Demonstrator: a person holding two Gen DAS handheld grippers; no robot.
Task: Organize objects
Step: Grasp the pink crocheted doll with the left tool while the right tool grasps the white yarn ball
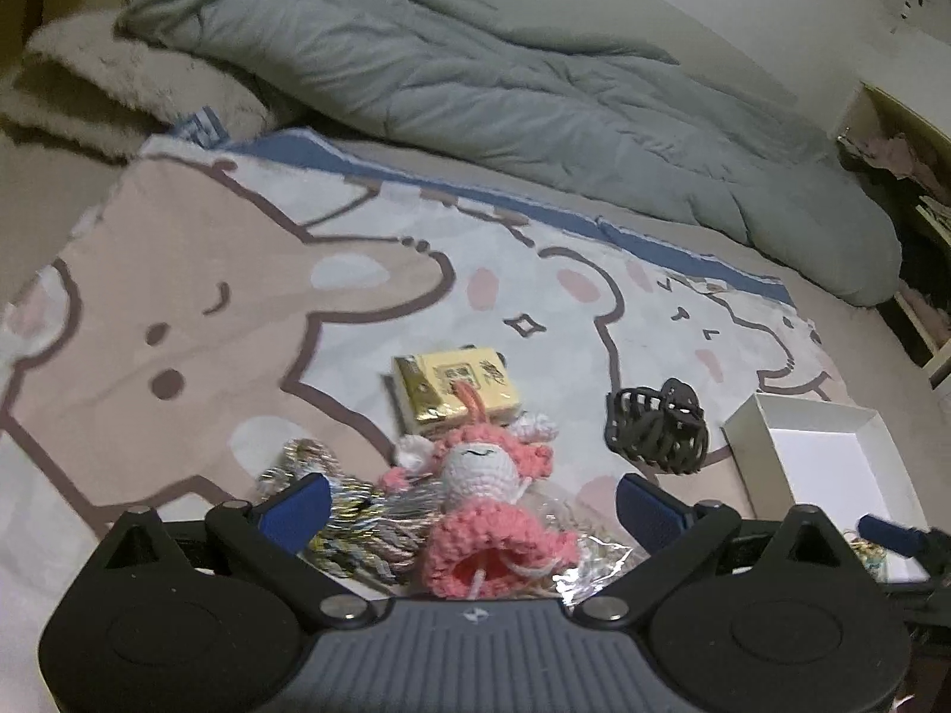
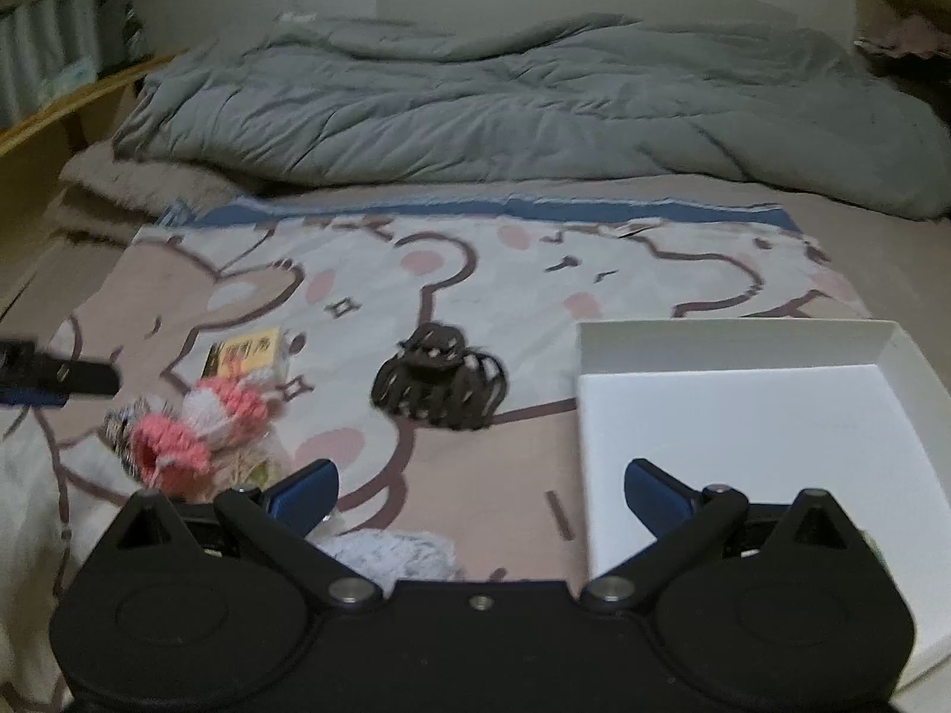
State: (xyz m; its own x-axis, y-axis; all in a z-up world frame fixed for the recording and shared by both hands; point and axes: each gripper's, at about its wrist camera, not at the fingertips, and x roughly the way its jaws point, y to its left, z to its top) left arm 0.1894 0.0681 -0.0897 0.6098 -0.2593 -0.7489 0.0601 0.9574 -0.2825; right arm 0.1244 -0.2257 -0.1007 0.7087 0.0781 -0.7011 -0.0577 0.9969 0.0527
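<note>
A pink and white crochet doll (image 1: 484,493) lies on a cartoon-bear cloth (image 1: 196,309), between the fingers of my open left gripper (image 1: 472,505); the jaws do not touch it. Behind it lies a gold box (image 1: 454,389); a shiny foil wrapper (image 1: 350,511) lies under and left of the doll. A black hair claw (image 1: 657,428) sits to the right, next to an open white box (image 1: 832,463). In the right wrist view my open, empty right gripper (image 2: 481,496) hovers at the white box's (image 2: 755,434) left edge, with the claw (image 2: 440,383), doll (image 2: 196,428) and gold box (image 2: 246,356) ahead-left.
A grey duvet (image 1: 505,95) is bunched across the far side of the bed, with a fluffy beige blanket (image 1: 125,83) at the far left. Wooden shelves (image 1: 915,178) stand at the right. A white knitted item (image 2: 392,552) lies just under my right gripper.
</note>
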